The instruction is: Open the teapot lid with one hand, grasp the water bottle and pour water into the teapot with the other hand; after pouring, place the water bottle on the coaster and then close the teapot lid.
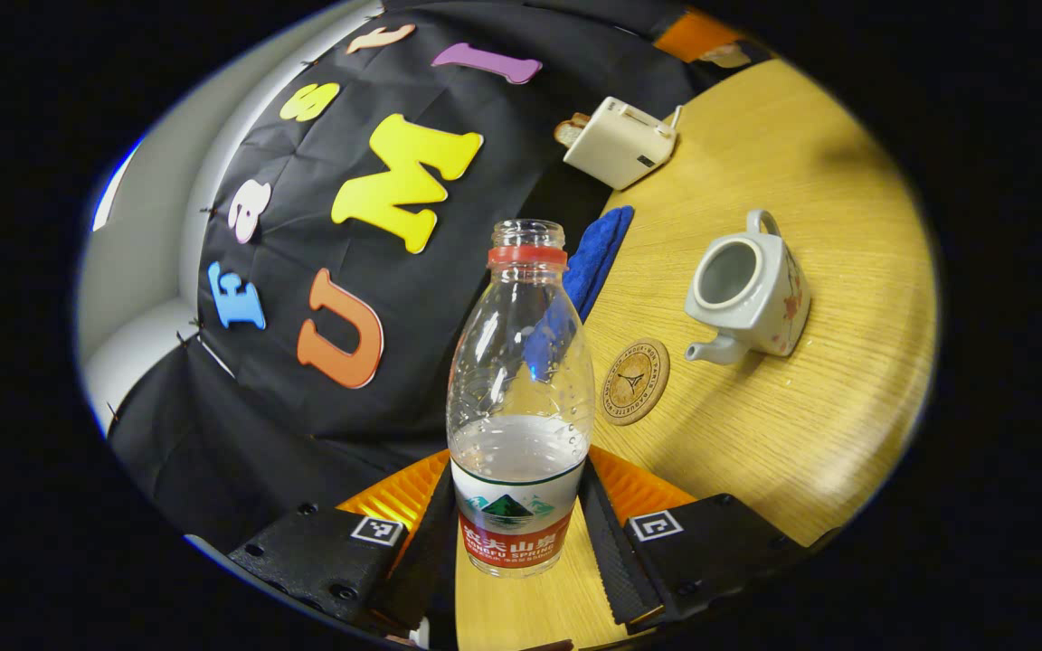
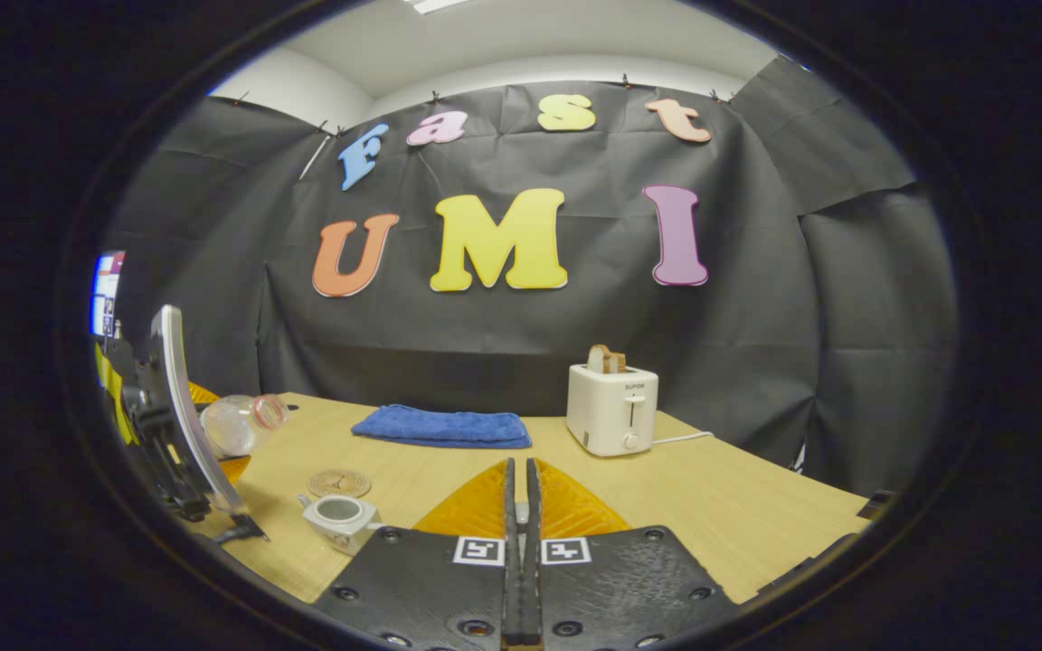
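I have the water bottle [image 1: 521, 398] clamped at its label between the fingers of my left gripper [image 1: 521, 524], uncapped and about a third full. In the right gripper view it hangs near-horizontal above the table [image 2: 711, 506], mouth toward the teapot [image 1: 750, 294], so its long axis runs along my left gripper's line of sight. My right gripper [image 2: 519, 542] has its jaws pressed together; I think a thin edge may be pinched there, possibly the lid, but I can't make it out. The teapot sits open on the table, spout aimed at the coaster [image 1: 635, 381] just beside it. My worry: tilting further before the neck is over the opening would spill water on the wood or the blue cloth [image 2: 442, 427]; the smooth bottle might also twist in the grip
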Demonstrator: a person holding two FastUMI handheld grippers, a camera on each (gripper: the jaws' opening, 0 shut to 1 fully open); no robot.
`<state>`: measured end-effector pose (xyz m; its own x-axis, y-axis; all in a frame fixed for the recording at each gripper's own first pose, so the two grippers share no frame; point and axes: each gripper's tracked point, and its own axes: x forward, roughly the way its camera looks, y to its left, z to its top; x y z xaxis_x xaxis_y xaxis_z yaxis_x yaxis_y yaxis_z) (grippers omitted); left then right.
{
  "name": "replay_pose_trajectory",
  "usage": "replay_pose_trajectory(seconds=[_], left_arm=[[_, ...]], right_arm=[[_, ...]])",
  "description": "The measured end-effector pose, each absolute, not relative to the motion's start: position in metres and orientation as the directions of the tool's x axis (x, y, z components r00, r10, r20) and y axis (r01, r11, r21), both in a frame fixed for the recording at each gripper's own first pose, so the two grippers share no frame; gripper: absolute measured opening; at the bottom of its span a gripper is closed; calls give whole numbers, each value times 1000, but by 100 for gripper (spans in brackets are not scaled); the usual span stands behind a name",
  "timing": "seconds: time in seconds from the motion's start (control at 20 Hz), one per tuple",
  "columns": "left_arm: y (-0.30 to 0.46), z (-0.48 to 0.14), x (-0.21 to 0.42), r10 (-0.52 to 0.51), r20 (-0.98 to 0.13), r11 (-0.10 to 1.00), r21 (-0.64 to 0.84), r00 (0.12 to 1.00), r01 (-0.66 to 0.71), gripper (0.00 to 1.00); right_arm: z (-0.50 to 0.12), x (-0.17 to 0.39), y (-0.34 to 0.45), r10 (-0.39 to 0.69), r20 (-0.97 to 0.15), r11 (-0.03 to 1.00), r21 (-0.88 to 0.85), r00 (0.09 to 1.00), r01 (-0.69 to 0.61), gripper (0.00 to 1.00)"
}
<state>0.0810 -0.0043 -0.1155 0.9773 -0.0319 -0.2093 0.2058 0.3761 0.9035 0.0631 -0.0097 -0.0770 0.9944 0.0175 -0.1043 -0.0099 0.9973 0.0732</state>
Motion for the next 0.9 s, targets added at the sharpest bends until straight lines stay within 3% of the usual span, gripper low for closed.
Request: replay_pose_trajectory(seconds=[0.15,0.55,0.9], left_arm=[[-11,-116,79,-34,-211,246,945,977,213,75],[-14,-133,77,14,-268,56,962,963,267,75],[-13,-133,75,29,-249,-122,960,968,251,75]], right_arm=[[-74,63,-14,7,-99,998,68,995,-1,0],[-70,62,-22,-12,-81,998,59,997,17,0],[-68,59,-17,-13,-75,1000,26,997,15,0]])
